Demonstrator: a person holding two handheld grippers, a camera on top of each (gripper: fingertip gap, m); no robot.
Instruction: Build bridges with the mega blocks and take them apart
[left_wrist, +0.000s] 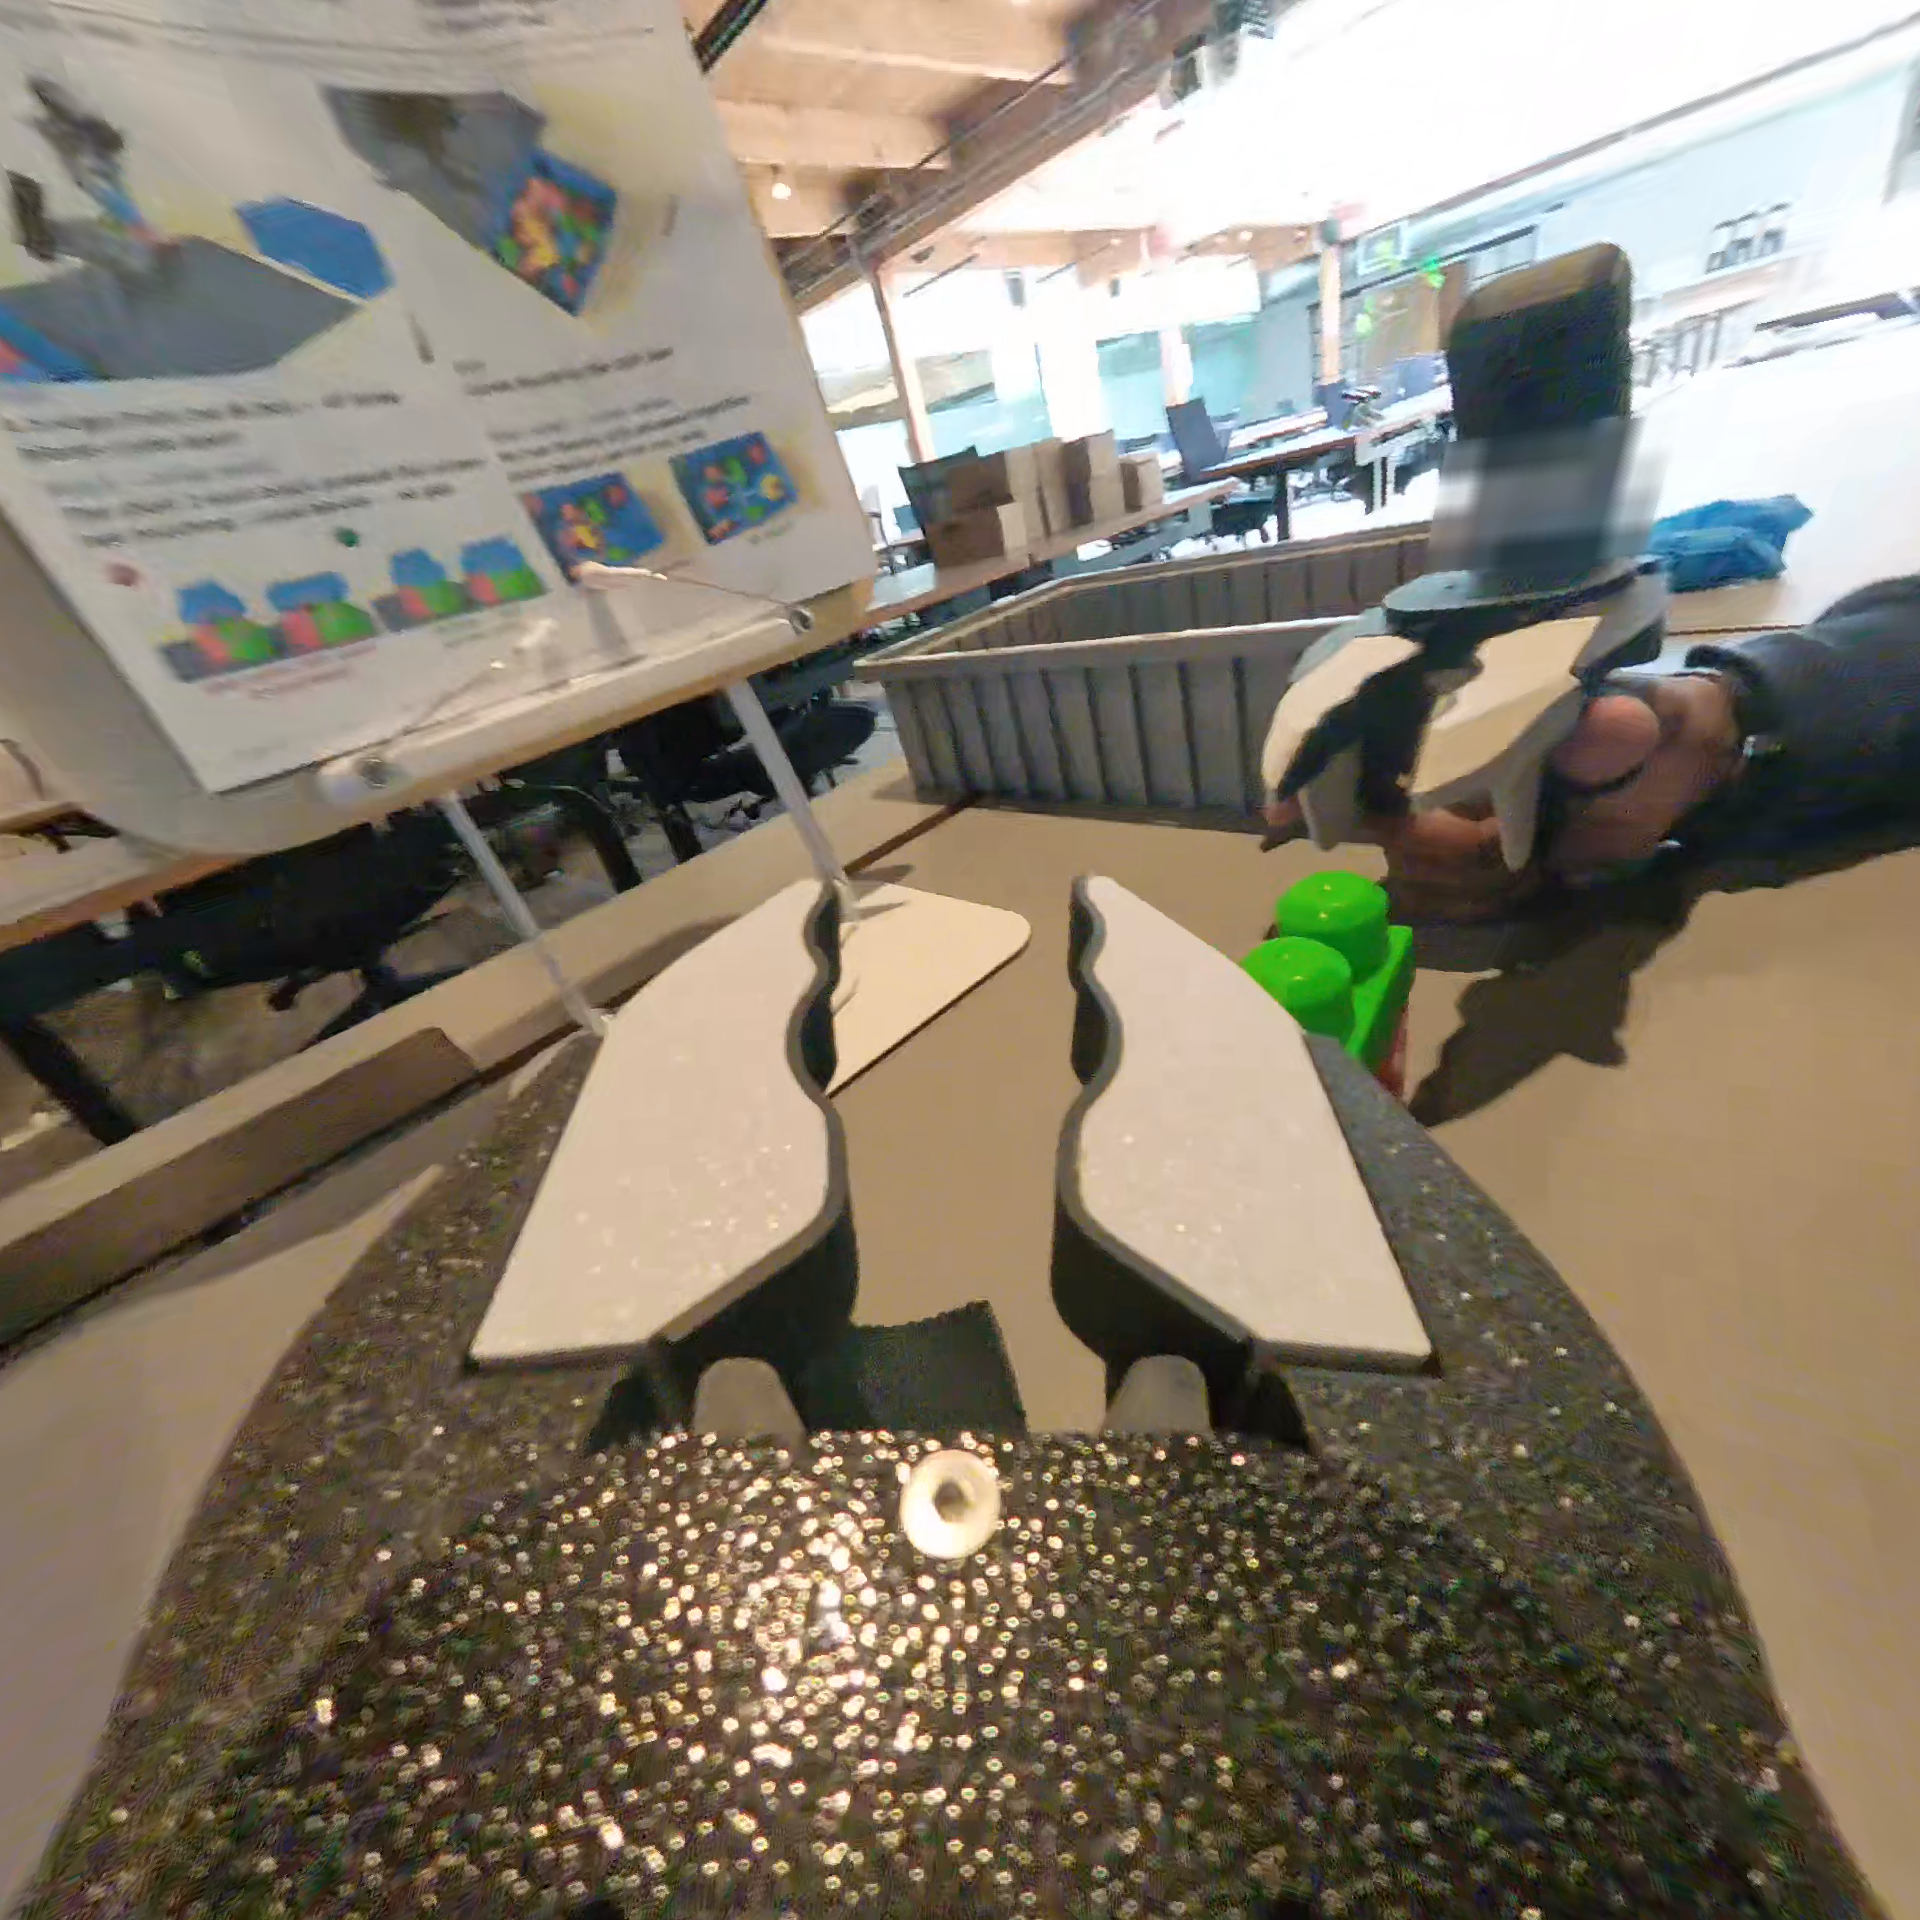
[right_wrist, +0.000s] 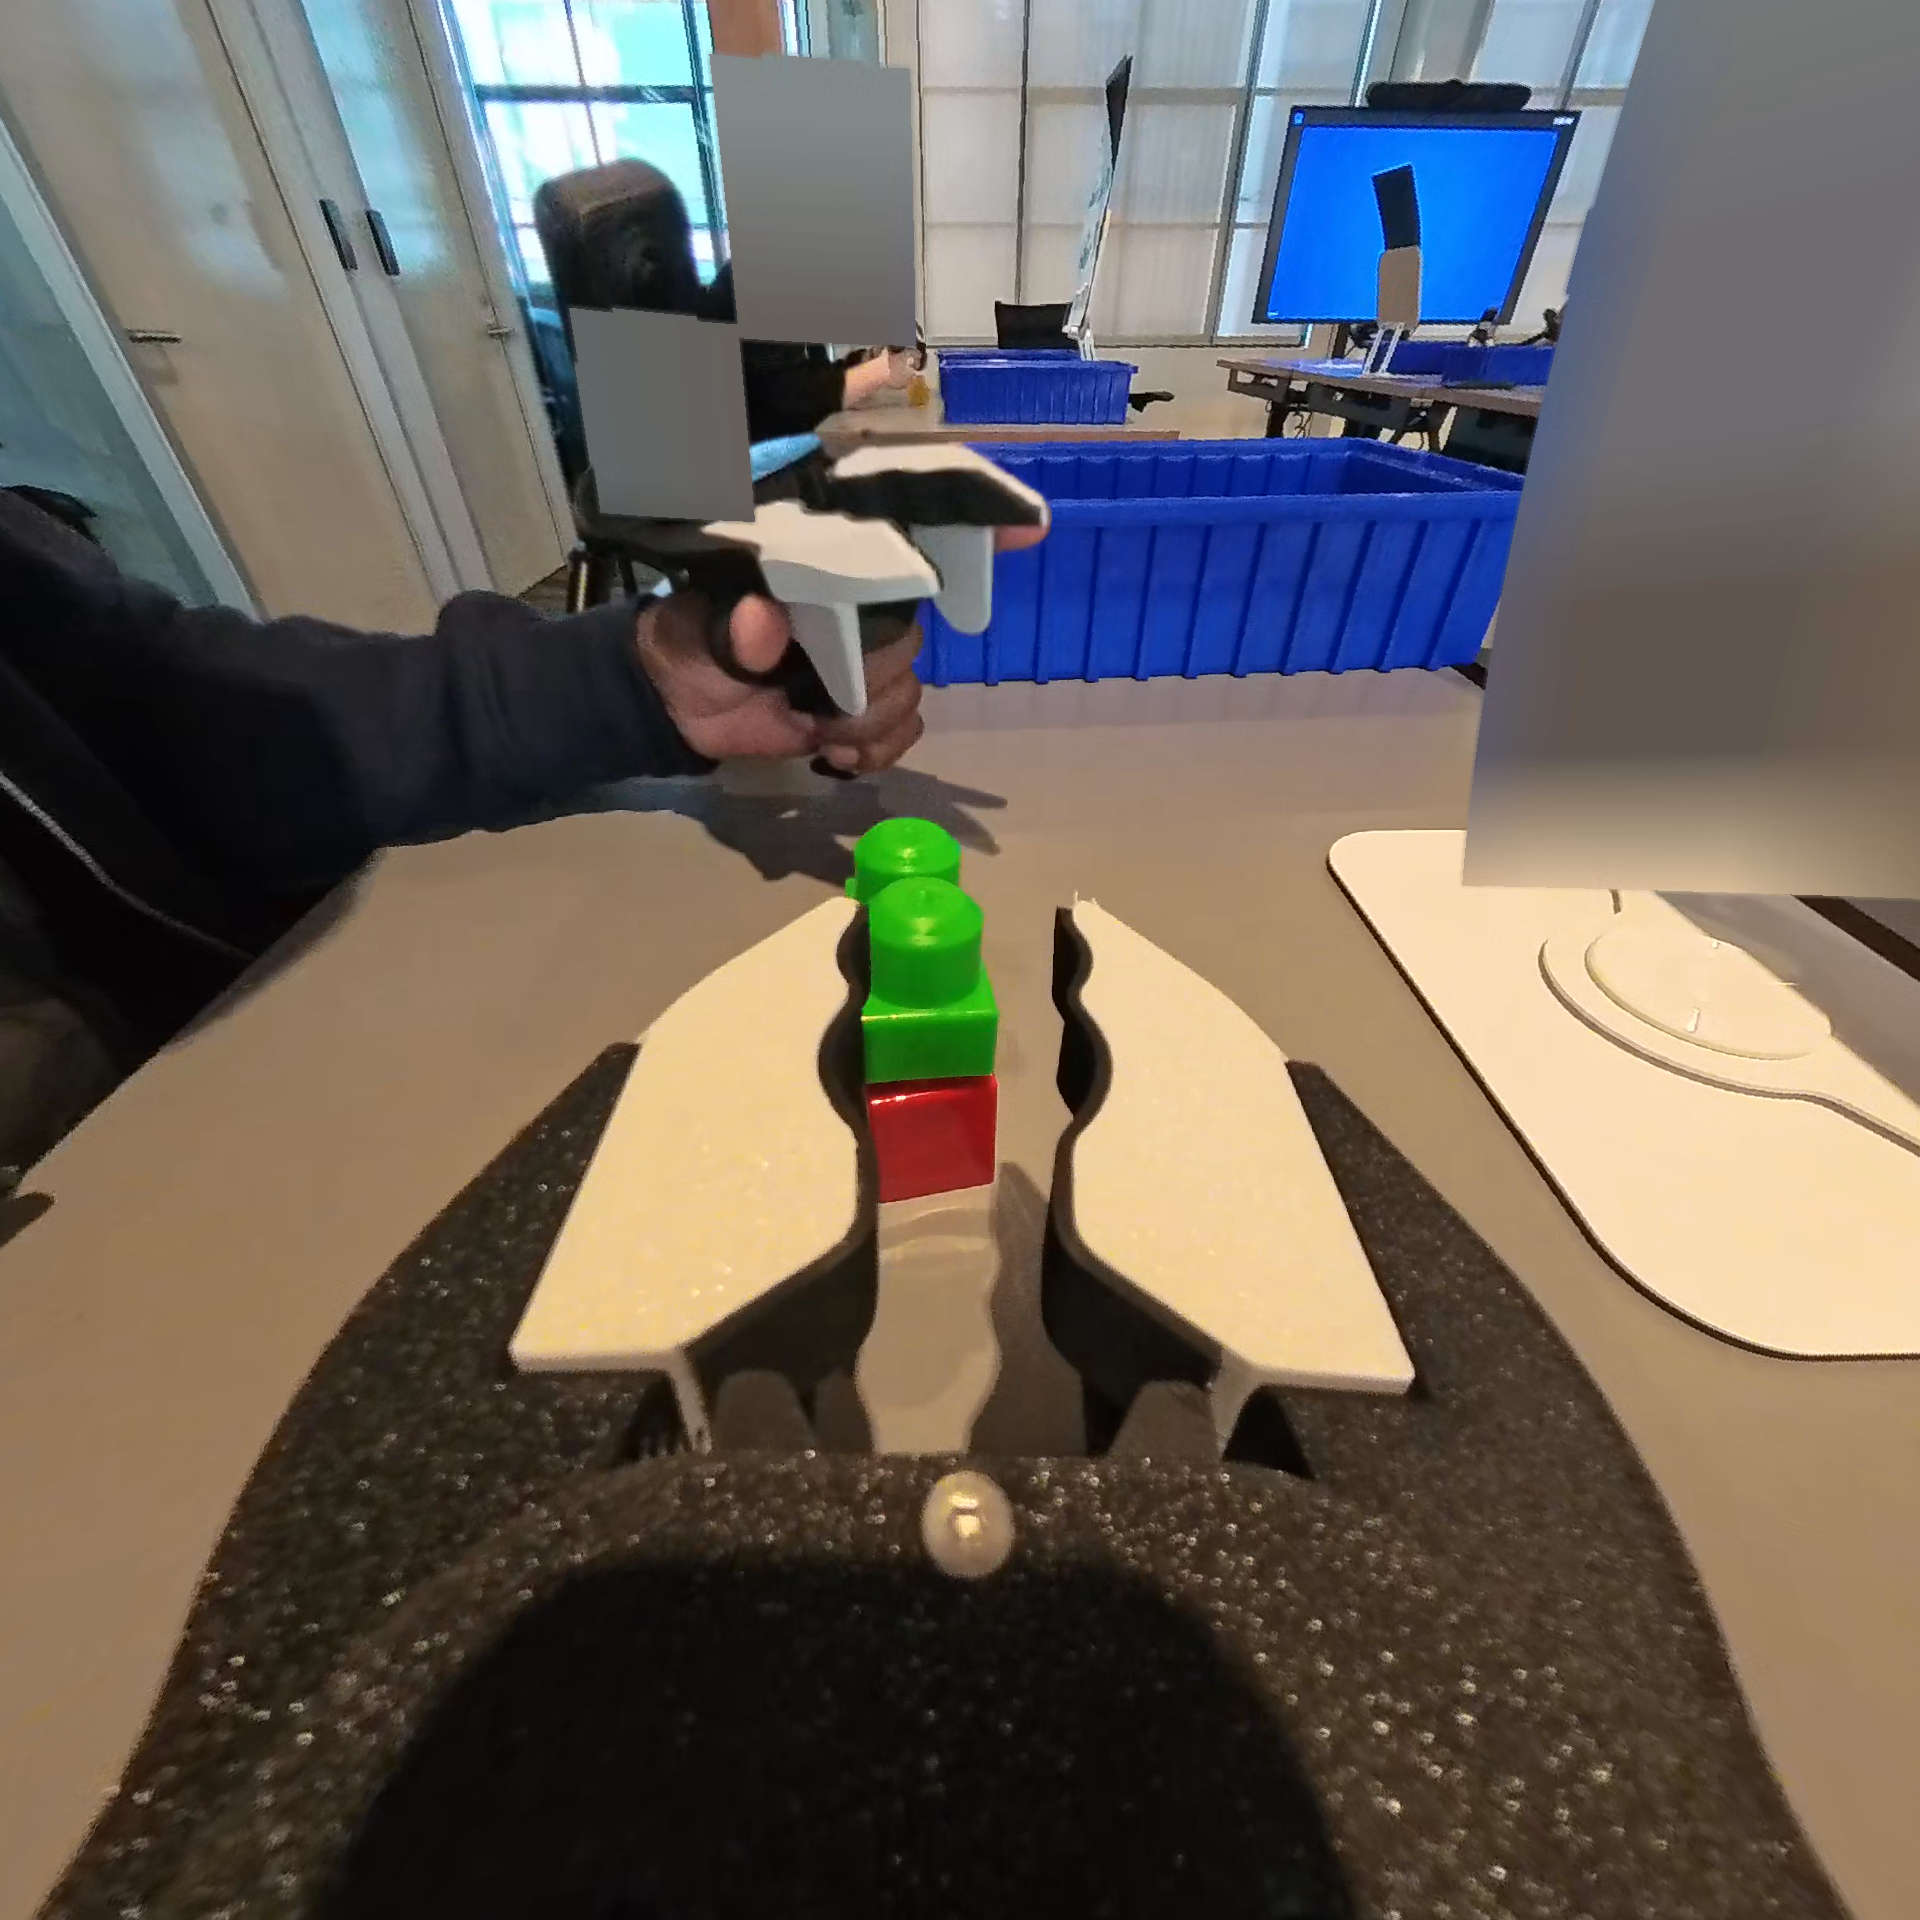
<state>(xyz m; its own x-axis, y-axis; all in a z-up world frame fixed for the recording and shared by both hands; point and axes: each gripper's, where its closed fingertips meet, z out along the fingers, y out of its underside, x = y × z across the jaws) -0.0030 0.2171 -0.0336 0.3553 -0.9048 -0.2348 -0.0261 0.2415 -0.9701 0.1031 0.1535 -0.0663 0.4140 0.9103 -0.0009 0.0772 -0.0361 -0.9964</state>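
A green two-stud block (right_wrist: 925, 997) sits stacked on a red block (right_wrist: 930, 1138) on the grey table (right_wrist: 416, 1039). My right gripper (right_wrist: 961, 920) is open, with the stack standing between its fingers; a gap shows on the right side. In the left wrist view the green block (left_wrist: 1340, 977) is just right of my left gripper (left_wrist: 951, 914), which is open, empty and above the table. The right gripper (left_wrist: 1397, 810) shows there behind the block, held by a hand. The left gripper (right_wrist: 987, 551) shows in the right wrist view, raised beyond the stack.
An instruction sheet (left_wrist: 416, 364) stands on a white stand with a flat base (left_wrist: 935, 966) to the left. A grey bin (left_wrist: 1091, 686) is behind. A blue bin (right_wrist: 1195, 561) lies beyond the stack, and a white stand base (right_wrist: 1662, 1143) to its right. The grippers' ends are close to 12 centimetres from one another.
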